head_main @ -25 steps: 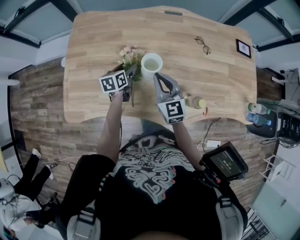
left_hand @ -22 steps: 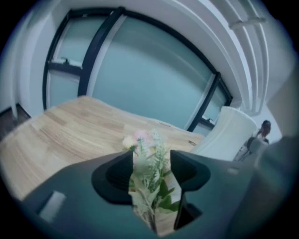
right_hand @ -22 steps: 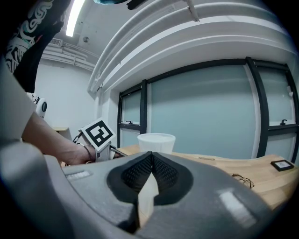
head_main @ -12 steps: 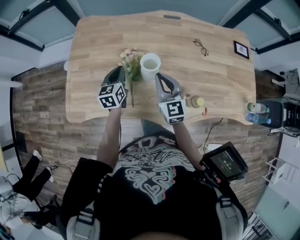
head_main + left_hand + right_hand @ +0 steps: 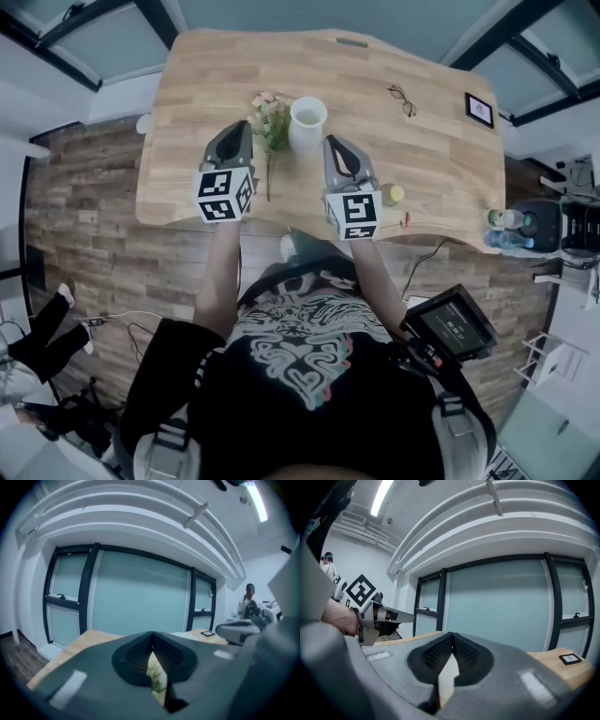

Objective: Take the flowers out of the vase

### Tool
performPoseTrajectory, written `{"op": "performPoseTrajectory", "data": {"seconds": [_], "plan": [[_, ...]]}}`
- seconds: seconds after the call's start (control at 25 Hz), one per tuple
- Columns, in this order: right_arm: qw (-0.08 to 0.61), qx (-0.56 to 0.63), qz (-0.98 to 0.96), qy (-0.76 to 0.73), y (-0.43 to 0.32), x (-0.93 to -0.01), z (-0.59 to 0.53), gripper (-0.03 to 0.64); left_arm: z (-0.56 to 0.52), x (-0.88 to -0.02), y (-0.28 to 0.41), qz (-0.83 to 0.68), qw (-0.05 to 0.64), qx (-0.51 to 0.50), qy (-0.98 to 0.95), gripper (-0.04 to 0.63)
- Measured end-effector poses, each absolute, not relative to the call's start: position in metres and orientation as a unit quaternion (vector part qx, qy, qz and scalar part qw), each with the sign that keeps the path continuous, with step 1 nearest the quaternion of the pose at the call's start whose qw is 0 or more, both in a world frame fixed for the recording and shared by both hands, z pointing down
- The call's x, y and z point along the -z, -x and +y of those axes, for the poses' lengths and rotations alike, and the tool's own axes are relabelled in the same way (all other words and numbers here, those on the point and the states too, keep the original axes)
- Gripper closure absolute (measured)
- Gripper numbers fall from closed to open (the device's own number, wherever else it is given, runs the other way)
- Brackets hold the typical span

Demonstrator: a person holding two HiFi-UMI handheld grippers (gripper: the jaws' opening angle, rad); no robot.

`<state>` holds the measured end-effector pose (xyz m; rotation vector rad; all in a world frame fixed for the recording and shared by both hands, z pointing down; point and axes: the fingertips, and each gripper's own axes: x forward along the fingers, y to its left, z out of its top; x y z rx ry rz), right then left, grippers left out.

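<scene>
1. Flowers (image 5: 270, 122) lie flat on the counter (image 5: 422, 159), just left of the white vase (image 5: 307, 127), already out.
2. Left gripper (image 5: 238, 129) and right gripper (image 5: 334, 143): jaws together, nothing held.
3. Bunch looks light and limp, and the petals probably crush easily. Take it by the stems.

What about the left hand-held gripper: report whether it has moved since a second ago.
Yes. The left hand-held gripper has pulled away from the vase, leftward and back toward the table's near edge.
</scene>
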<state>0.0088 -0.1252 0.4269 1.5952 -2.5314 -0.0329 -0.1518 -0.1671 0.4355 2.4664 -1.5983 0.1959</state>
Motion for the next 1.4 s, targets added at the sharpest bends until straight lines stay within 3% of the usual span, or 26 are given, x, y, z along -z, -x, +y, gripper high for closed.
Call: {"op": "performPoseTrajectory", "data": {"seconds": [0.2,0.68,1.4], "plan": [[0.07,0.024,-0.849,-0.523,-0.007,-0.401,-0.105,0.617,-0.133,-0.391,0.144,-0.522,0.087,0.003,-0.848,0.607],[0.041,0.022,-0.868,-0.495,-0.046,-0.376,-0.094,0.618,-0.114,-0.371,0.108,-0.582,0.039,-0.023,-0.812,0.606],[0.032,0.018,-0.883,-0.467,-0.054,-0.377,-0.093,0.618,-0.096,-0.377,0.103,-0.605,0.054,-0.038,-0.794,0.606]]}}
